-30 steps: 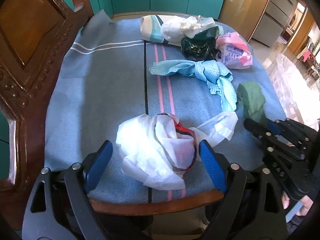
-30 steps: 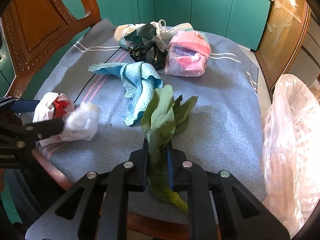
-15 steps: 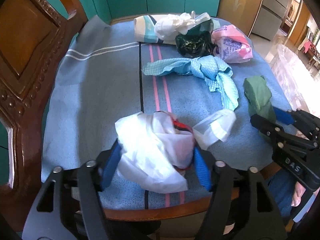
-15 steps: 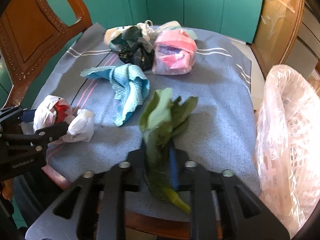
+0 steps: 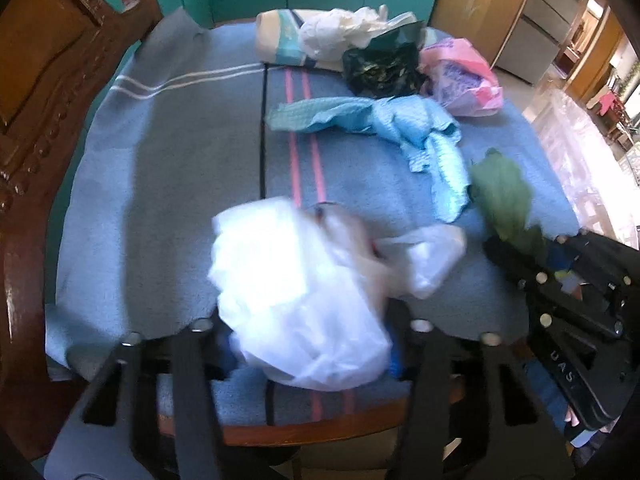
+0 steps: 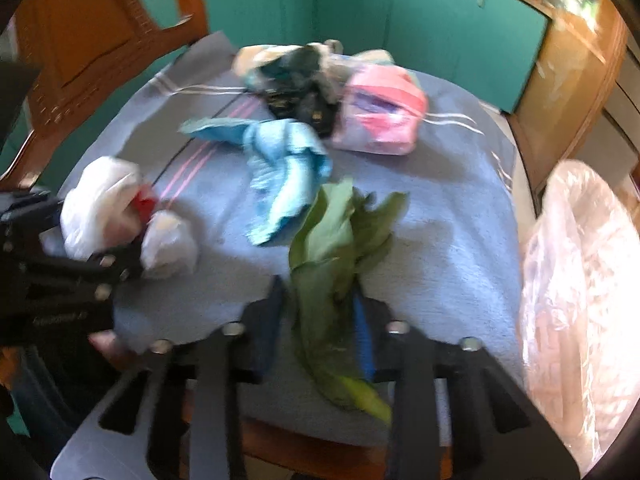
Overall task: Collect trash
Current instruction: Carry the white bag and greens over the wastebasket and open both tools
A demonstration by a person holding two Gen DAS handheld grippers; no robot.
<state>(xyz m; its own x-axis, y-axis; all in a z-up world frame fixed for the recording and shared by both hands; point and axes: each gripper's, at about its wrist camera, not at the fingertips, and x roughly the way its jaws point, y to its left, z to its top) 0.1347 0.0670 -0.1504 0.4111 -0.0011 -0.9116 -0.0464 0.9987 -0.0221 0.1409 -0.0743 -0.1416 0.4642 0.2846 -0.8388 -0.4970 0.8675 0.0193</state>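
Left wrist view: left gripper (image 5: 312, 350) angled steeply down at the near edge of the blue cloth (image 5: 192, 168), jaws closing on the white plastic bag (image 5: 296, 296), bag bulging between them, blue pads almost buried by it. Blurred, so the bag's outline smears. Beyond the white bag, mid-cloth: crumpled blue rag (image 5: 400, 128). Farther still, at the cloth's far edge: black bag (image 5: 380, 68), pink bag (image 5: 464, 76), pale wad (image 5: 340, 36). Right of the white bag: green leaves (image 5: 504, 196) clamped in the right gripper (image 5: 532, 256). Carved wooden chair (image 5: 44, 80) off the cloth's left side.

Right wrist view: right gripper (image 6: 320, 332) also tipped down over the cloth's (image 6: 440, 220) near edge, narrow, pinched on the green leaves (image 6: 336, 248), stem end trailing back between the fingers. Left of the leaves: white plastic bag (image 6: 104, 204) with a red patch, in the left gripper (image 6: 72, 264). Beyond the leaves: blue rag (image 6: 280, 160), pink bag (image 6: 380, 112), black bag (image 6: 304, 96). Right of the cloth: clear bin liner (image 6: 580, 288), mouth open, nothing between it and the leaves.
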